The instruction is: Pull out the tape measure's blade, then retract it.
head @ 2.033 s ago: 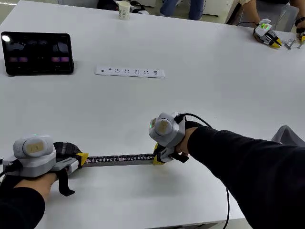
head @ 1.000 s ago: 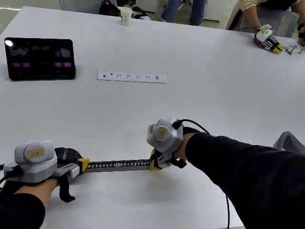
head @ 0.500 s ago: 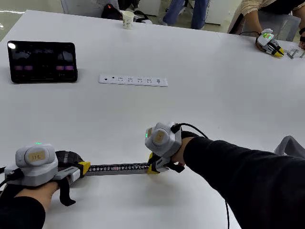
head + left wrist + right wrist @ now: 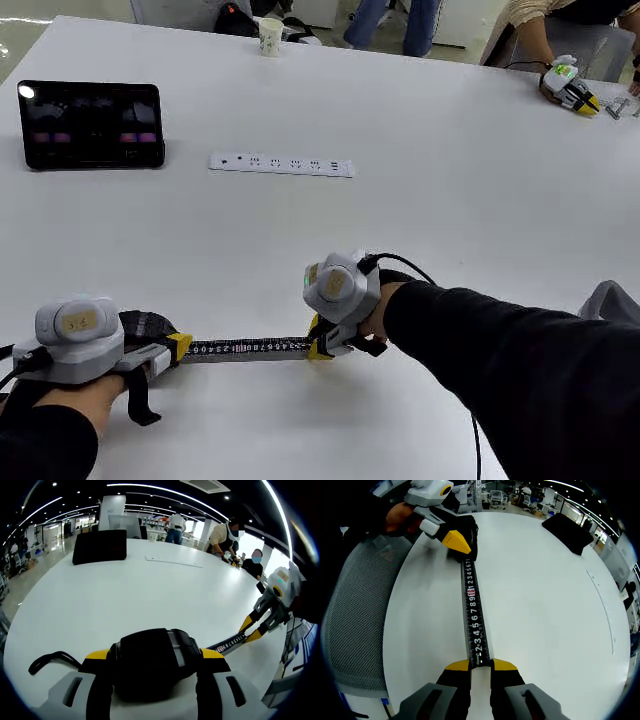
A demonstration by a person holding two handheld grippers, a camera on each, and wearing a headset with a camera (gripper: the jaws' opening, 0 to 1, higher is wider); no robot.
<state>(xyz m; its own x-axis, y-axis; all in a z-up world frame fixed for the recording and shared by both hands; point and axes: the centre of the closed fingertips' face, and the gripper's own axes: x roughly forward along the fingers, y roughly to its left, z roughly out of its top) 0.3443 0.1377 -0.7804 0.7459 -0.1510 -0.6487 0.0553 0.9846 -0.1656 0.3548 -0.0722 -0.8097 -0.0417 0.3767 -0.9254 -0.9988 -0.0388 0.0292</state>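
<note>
left gripper (image 4: 156, 655) clenches rounded black tape measure (image 4: 148, 326); right gripper (image 4: 480, 666) pinches its flat blade (image 4: 471, 610).

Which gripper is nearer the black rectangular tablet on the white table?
Left. The left gripper, gripping the black tape measure case, is nearly in front of the tablet; the right gripper, on the blade, is farther right.

On the tabletop (image 4: 450, 180) the tape measure (image 4: 145, 328) lies at the left, its blade (image 4: 245, 347) running right. The tablet (image 4: 90, 123) and the power strip (image 4: 280, 164) lie behind.
</note>
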